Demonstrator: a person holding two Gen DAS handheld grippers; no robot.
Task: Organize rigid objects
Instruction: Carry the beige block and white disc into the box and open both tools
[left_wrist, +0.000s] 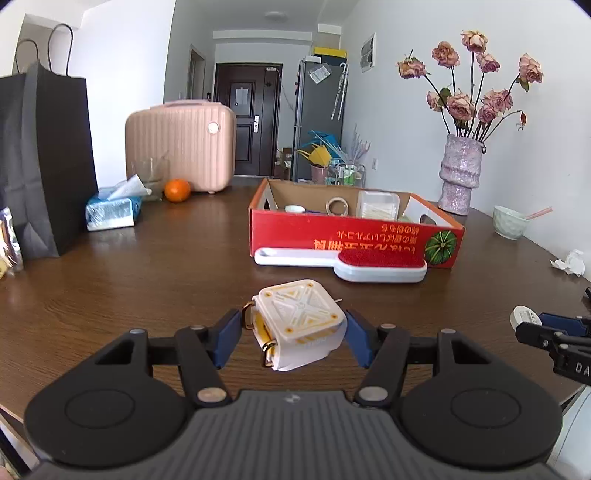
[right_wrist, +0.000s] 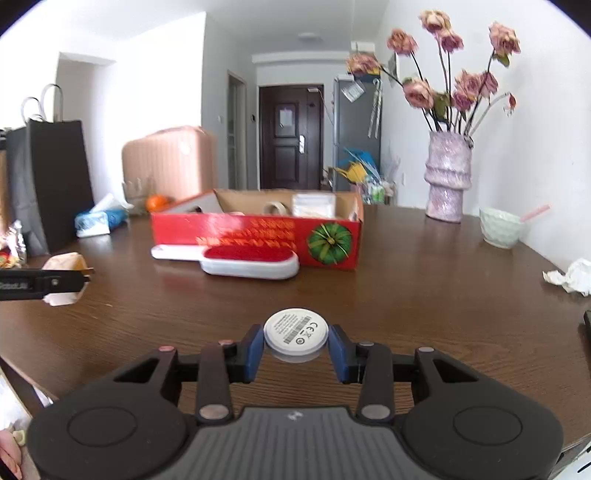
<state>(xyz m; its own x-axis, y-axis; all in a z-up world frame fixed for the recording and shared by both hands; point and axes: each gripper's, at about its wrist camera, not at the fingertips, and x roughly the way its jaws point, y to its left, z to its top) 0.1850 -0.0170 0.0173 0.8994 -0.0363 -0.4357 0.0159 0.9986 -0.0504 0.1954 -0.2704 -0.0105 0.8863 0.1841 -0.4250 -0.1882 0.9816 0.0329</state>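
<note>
A lived-in apartment: a dark wooden counter (left_wrist: 147, 258) stands in a room that opens onto a hallway ending at a dark entrance door (left_wrist: 247, 118). Right of that door stands a grey refrigerator (left_wrist: 317, 118); left of it, a pink suitcase (left_wrist: 181, 144) rests on the counter. A vase of dried roses (left_wrist: 460, 173), a tissue pack (left_wrist: 112, 212) and an orange (left_wrist: 177, 190) complete the domestic scene.

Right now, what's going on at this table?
A person is tidying with two handheld grippers. The left gripper holds a white square case with yellow trim; the right gripper clamps a white round puck. Both are above the wooden table, facing the red cardboard box, with a lint brush before it.
</note>
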